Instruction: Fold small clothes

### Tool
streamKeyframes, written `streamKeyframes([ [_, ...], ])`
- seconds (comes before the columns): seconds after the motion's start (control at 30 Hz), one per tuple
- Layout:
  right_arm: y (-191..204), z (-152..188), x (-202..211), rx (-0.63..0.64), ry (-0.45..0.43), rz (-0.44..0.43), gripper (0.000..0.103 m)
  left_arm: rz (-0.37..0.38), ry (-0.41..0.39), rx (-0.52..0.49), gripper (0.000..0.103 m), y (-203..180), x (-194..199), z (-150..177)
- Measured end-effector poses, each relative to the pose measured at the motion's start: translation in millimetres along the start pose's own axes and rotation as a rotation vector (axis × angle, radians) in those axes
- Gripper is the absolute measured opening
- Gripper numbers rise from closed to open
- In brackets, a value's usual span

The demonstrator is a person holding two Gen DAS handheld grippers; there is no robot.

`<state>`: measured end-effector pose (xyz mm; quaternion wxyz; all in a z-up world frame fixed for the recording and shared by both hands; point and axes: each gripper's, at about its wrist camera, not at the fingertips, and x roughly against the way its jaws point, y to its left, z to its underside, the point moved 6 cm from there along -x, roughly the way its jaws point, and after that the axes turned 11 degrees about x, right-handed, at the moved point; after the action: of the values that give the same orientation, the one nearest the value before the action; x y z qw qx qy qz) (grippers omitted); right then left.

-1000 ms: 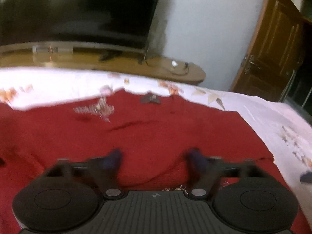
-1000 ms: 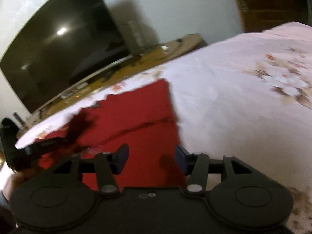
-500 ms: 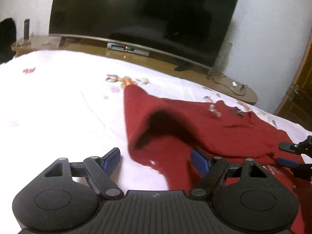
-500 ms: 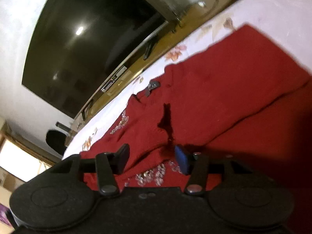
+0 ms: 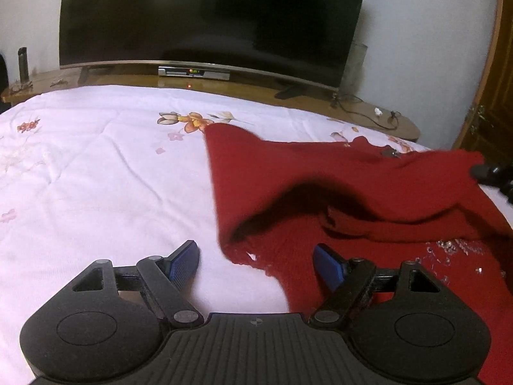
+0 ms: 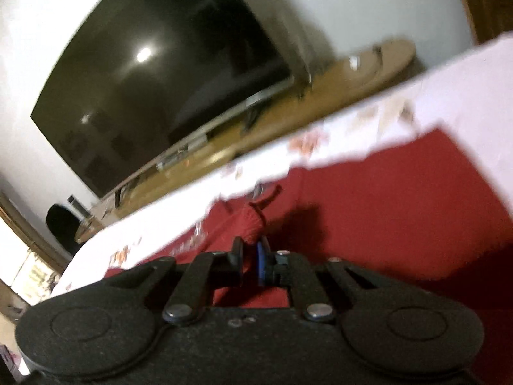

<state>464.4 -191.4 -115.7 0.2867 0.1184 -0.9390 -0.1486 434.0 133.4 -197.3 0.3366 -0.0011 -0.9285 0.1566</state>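
Two views. Left wrist view: left gripper (image 5: 256, 261) spread wide, holding nothing, low over the bed (image 5: 96, 173), a white sheet with flower print. Its left finger is over bare sheet, its right finger over the red sweater (image 5: 320, 173). Sweater lies on the right half of the bed, reaching toward the far edge; one layer is lifted and draped, dark shadow under it, shiny beads on the part near the right edge. Right gripper (image 5: 490, 173) shows at the right edge of frame, touching the raised fabric. Behind the bed, a TV (image 5: 211, 16) on a wooden stand (image 5: 368, 112).

Right wrist view, blurry: right gripper (image 6: 251, 261) clamped tight on a bunched bit of red sweater (image 6: 400, 192), fabric poking up between the fingers. Rest of the sweater spreads on the bed (image 6: 465, 73) ahead and right. TV (image 6: 154, 80) tilted in the background.
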Motion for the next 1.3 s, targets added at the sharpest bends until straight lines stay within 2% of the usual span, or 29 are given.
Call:
streamKeyframes([
  [0.13,-26.9,-15.8,25.7,0.007,-0.052,0.065,0.009,-0.015,0.003,-0.035,0.079,-3.4,0.6,0.7],
  [0.23,-48.1,-17.7,35.6,0.003,-0.049,0.101,0.009,-0.011,0.005,-0.043,0.079,-3.5,1.8,0.2],
  [0.27,-52.7,-17.3,37.1,0.004,-0.045,0.105,0.009,-0.01,0.003,-0.041,0.075,-3.1,2.5,-0.2],
  [0.33,-59.1,-16.4,37.8,0.019,-0.035,0.117,0.009,-0.024,-0.006,-0.044,0.054,-1.9,3.6,-2.3],
  [0.4,-61.2,-15.4,34.6,0.036,-0.023,0.121,0.009,-0.012,-0.006,-0.014,0.045,2.3,4.1,-5.4],
  [0.47,-58.3,-14.0,29.8,0.057,-0.018,0.124,0.009,-0.006,-0.005,-0.008,0.042,5.1,3.9,-6.7],
  [0.7,-60.0,-14.9,30.7,0.053,-0.037,0.135,0.009,-0.007,-0.012,-0.022,0.04,4.8,2.8,-4.6],
  [1.0,-84.9,10.3,19.4,0.071,0.054,0.207,0.009,-0.007,-0.003,-0.023,0.04,5.0,1.8,-5.9],
  [1.1,-88.4,11.2,27.5,0.077,0.031,0.206,0.009,-0.01,-0.003,-0.031,0.04,3.8,0.7,-5.4],
  [1.2,-95.3,19.0,16.3,0.092,0.085,0.214,0.009,-0.016,-0.001,-0.038,0.04,2.4,0.0,-5.4],
  [1.3,-97.5,19.9,14.2,0.084,0.087,0.204,0.01,-0.018,0.015,-0.067,0.042,0.5,1.3,-5.9],
])
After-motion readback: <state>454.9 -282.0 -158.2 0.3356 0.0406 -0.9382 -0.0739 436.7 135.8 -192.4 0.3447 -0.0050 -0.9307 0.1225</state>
